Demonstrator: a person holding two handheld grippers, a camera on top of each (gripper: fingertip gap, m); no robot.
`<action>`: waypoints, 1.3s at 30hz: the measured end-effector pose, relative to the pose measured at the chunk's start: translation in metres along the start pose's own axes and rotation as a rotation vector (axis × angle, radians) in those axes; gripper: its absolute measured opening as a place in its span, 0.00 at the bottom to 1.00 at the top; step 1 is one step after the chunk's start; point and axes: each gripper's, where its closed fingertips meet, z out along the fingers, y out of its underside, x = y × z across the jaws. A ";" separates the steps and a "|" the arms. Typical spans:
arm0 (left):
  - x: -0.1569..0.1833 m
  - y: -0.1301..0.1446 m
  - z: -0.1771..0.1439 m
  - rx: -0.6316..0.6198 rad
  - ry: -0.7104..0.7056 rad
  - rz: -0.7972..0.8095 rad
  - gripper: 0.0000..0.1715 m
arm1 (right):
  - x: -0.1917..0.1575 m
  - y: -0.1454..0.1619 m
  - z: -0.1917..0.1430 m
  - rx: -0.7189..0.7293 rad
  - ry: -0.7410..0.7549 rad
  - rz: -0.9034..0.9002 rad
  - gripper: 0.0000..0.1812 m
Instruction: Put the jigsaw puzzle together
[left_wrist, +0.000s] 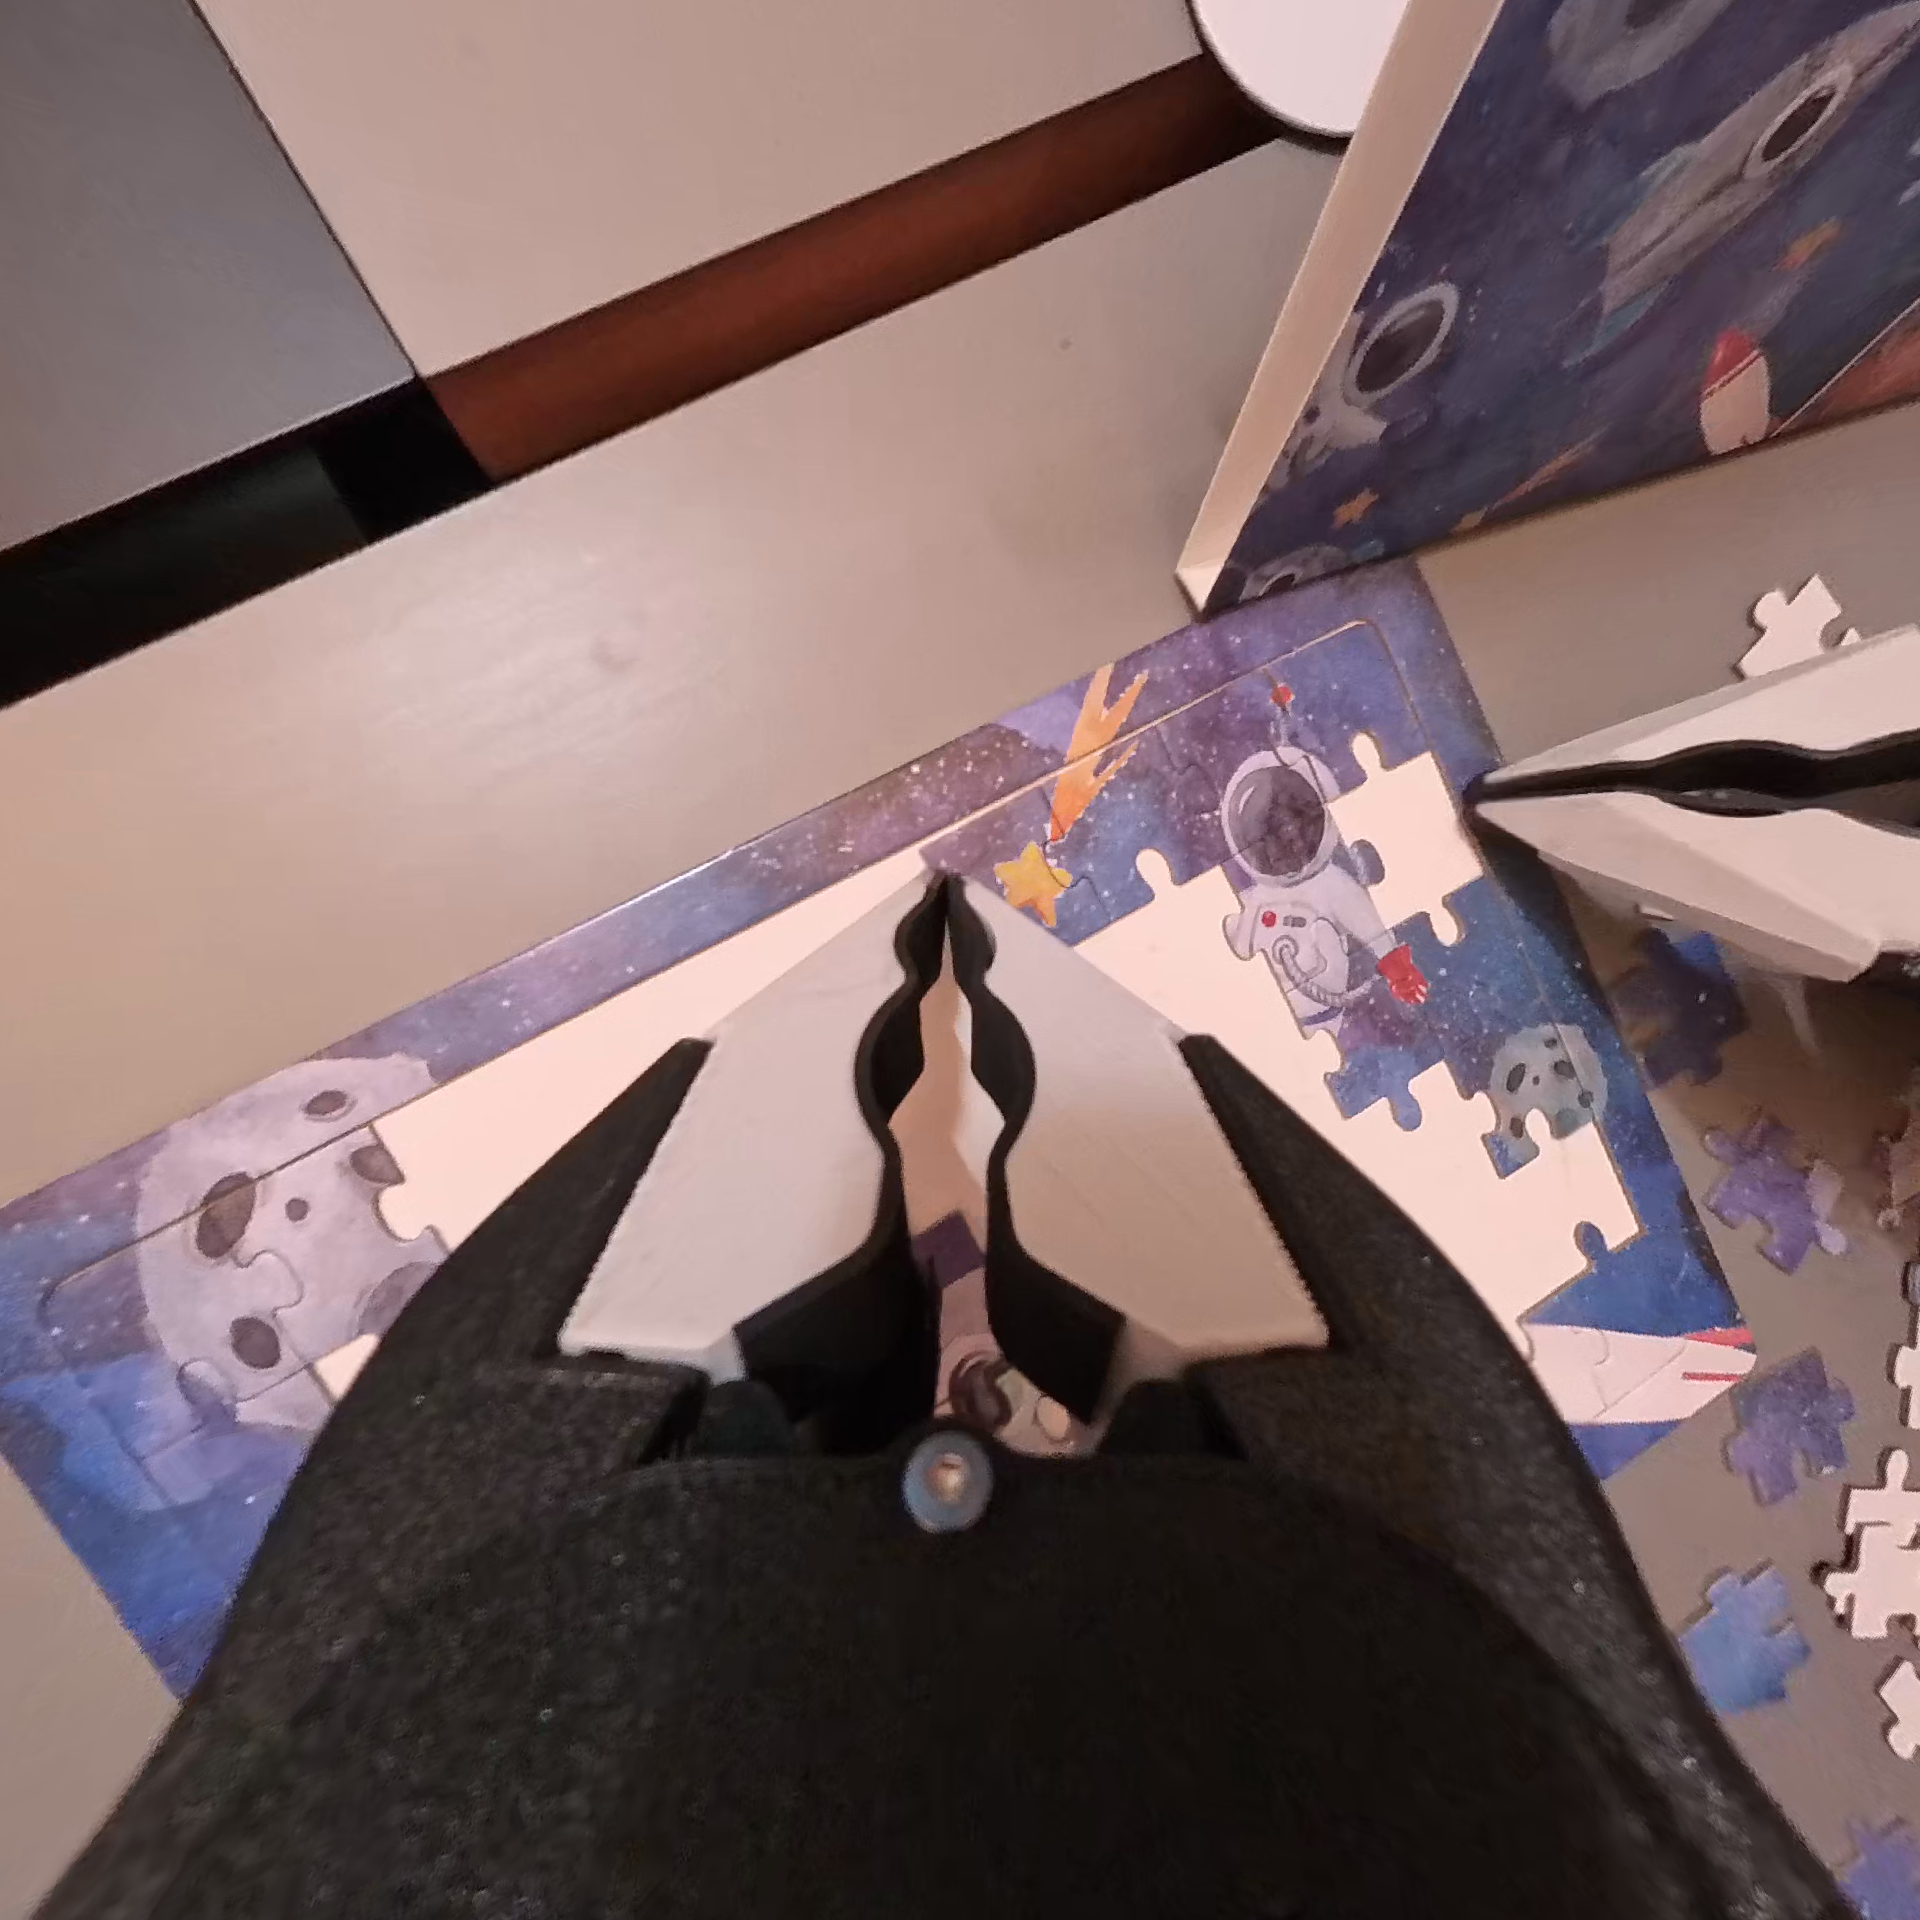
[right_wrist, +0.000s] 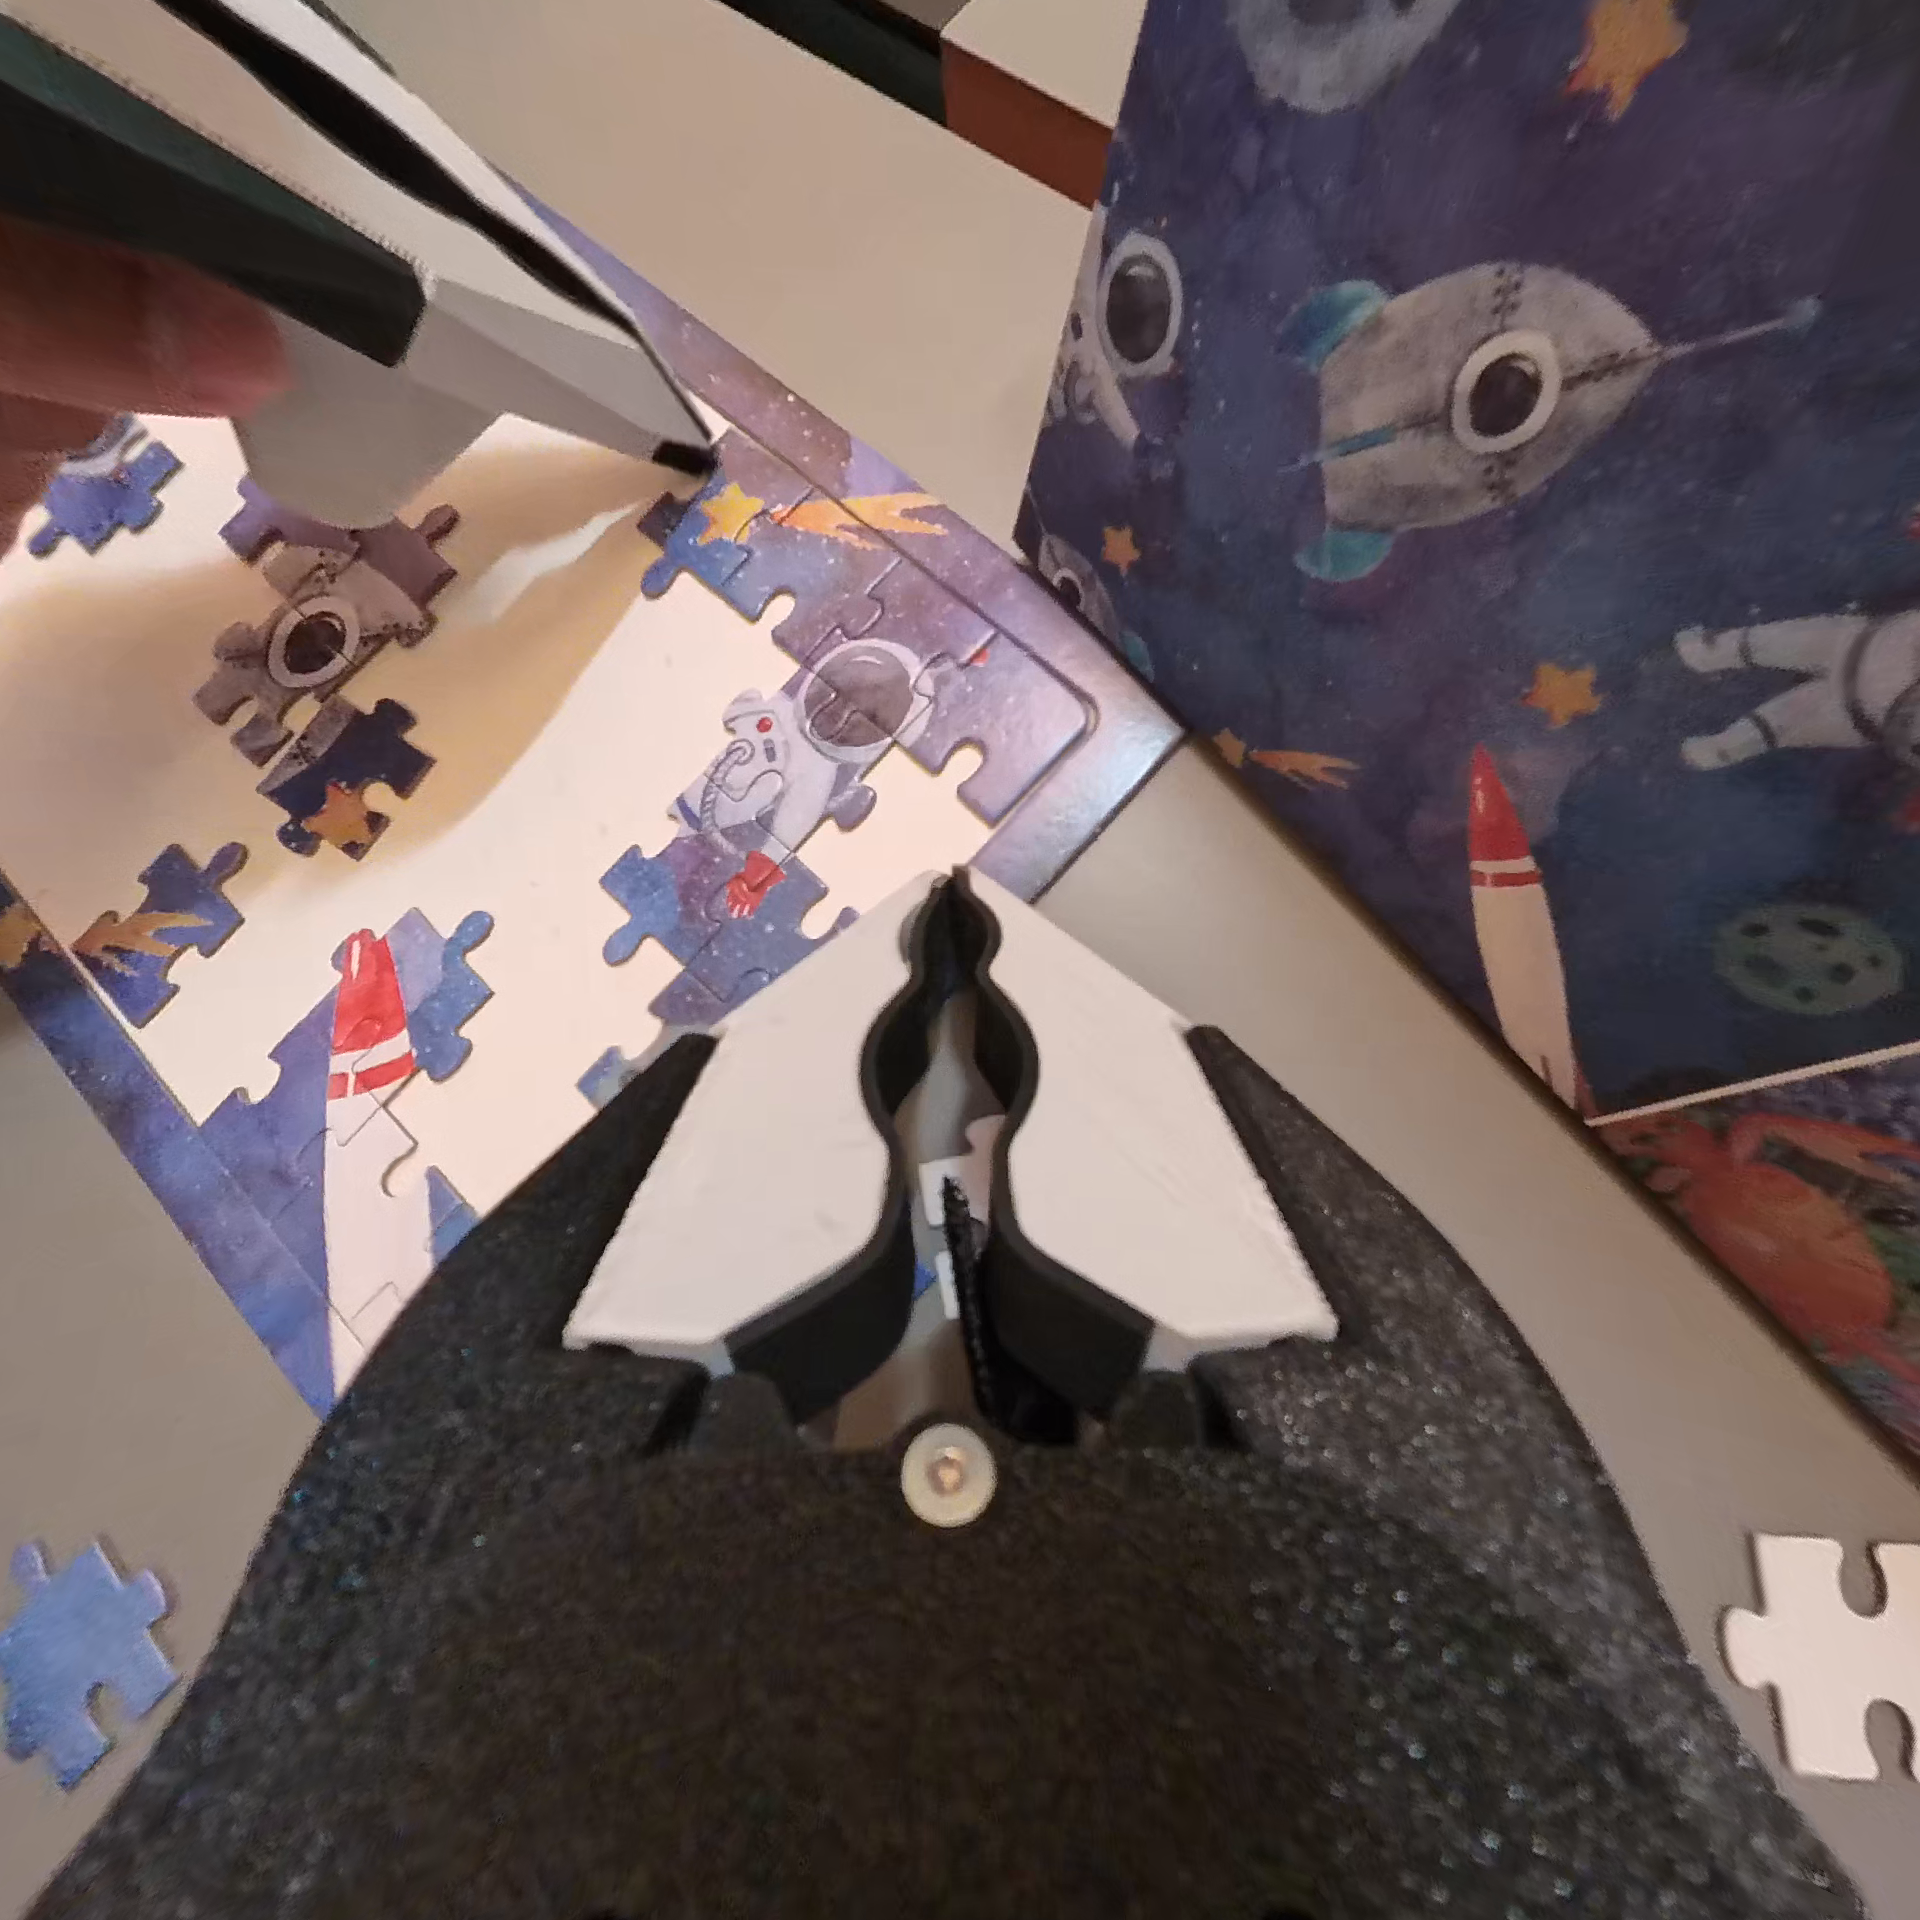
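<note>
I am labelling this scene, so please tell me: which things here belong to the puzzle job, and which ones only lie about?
Belong to the job:
- puzzle tray, partly filled
- astronaut section, already joined
- loose pieces beside the tray
- box lid with the reference picture
- left gripper, right gripper, both shut

Just lying about:
- white round object
- brown wooden edge

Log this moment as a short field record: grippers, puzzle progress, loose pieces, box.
left gripper: shut, tips at the star piece by the tray's far border
right gripper: shut, above the tray's edge
puzzle tray: partly filled; astronaut section joined, white gaps remain
loose pieces: scattered on table
puzzle box: standing beside tray
</note>
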 end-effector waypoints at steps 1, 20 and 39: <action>0.000 -0.001 0.000 0.003 0.001 -0.001 0.00 | 0.003 -0.002 -0.002 0.012 0.015 0.000 0.00; 0.019 0.007 -0.015 0.012 0.028 0.037 0.00 | 0.019 0.008 -0.003 0.013 0.061 -0.005 0.00; 0.064 0.013 0.006 -0.037 0.051 0.122 0.00 | 0.018 0.003 0.001 0.020 0.048 -0.007 0.00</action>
